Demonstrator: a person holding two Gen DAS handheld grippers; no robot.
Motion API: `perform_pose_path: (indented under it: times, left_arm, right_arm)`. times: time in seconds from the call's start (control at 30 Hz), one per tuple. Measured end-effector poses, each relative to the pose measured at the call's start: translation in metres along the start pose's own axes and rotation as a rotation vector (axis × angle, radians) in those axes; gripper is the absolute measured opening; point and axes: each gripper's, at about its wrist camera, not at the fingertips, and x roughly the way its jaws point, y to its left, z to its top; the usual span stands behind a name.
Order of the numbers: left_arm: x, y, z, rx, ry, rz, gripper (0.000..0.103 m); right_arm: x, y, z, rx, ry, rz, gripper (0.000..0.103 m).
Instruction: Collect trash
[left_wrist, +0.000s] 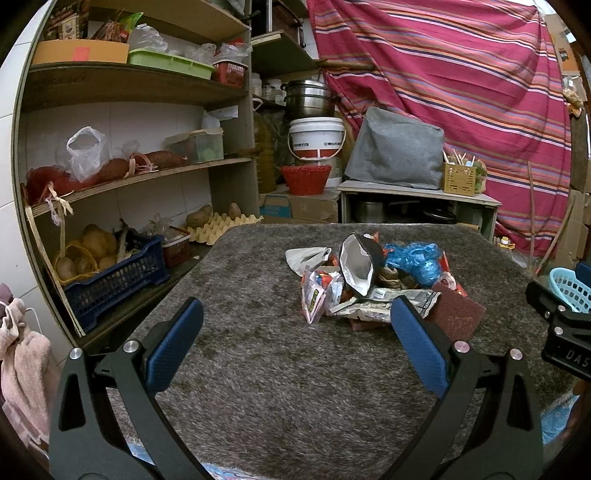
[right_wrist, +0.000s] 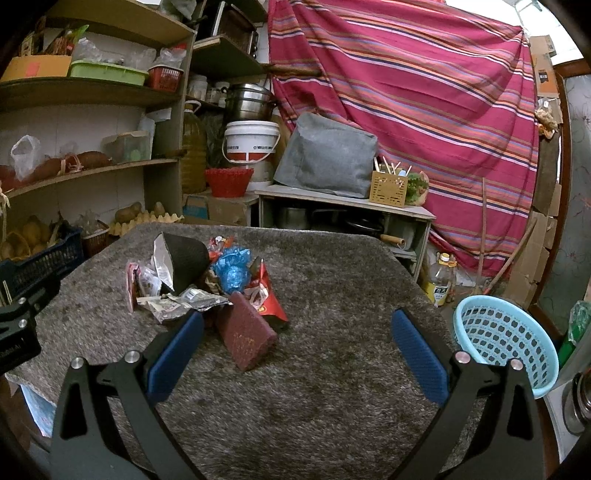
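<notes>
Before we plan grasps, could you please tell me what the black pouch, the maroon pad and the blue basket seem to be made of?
Black pouch: probably foil-lined plastic film; matte black outside, shiny creased silver inside.
Maroon pad: looks like coarse abrasive fibre, a scouring pad; dull, speckled, stiff flat slab.
Blue basket: moulded plastic, smooth, slightly glossy, with regular perforations.

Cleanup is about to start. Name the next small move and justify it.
Probably ease the right hand-held gripper forward onto the maroon scouring pad: it is open and empty, the pad is the pile's nearest piece, and the light blue basket waits on its right.
</notes>
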Motion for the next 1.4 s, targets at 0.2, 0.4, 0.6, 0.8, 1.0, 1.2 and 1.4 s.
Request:
perform_pose_path:
  times: [0.2, 0.4, 0.6, 0.8, 1.0, 1.2, 1.4]
  left_arm:
    - [0.0001, 0.0, 0.0002, 0.0, 0.0, 0.0, 0.098]
    - [0.0, 0.0004, 0.0006, 0.0, -0.002, 0.0, 0.098]
    - [0.0001, 0.0, 0.0, -0.001, -0.001, 0.001, 0.098]
    - [0.0, 0.0003, 0.0006, 0.001, -0.001, 0.001, 0.098]
    - [0.0001, 0.0001, 0.0001, -0.003, 0.0, 0.0, 0.098]
    - [0.0001, 0.0002, 0.0, -0.003, 0.0, -0.001, 0.098]
    - [0.0001, 0.0002, 0.0, -0.003, 0.001, -0.001, 0.098]
  right_arm:
    - [-0.0012, -0.0004, 0.0029, -0.001, 0.003, 0.0, 0.099]
    - [0.0006, 0.0009, 0.0002, -0.002, 0.003, 0.0, 0.099]
    - [0.0014, 0.0001, -0.0007, -0.005, 0.004, 0.001, 0.099]
    - [0.0051, -0.0009, -0.0014, -0.006, 0.005, -0.001, 0.099]
    - [0.0048, -0.0008, -0.001, -0.008, 0.008, 0.0, 0.099]
    - [0.0048, -0.0004, -0.0006, -0.008, 0.008, 0.0, 0.099]
    - [0.004, 0.0004, -0.0016, -0.009, 0.01, -0.002, 0.099]
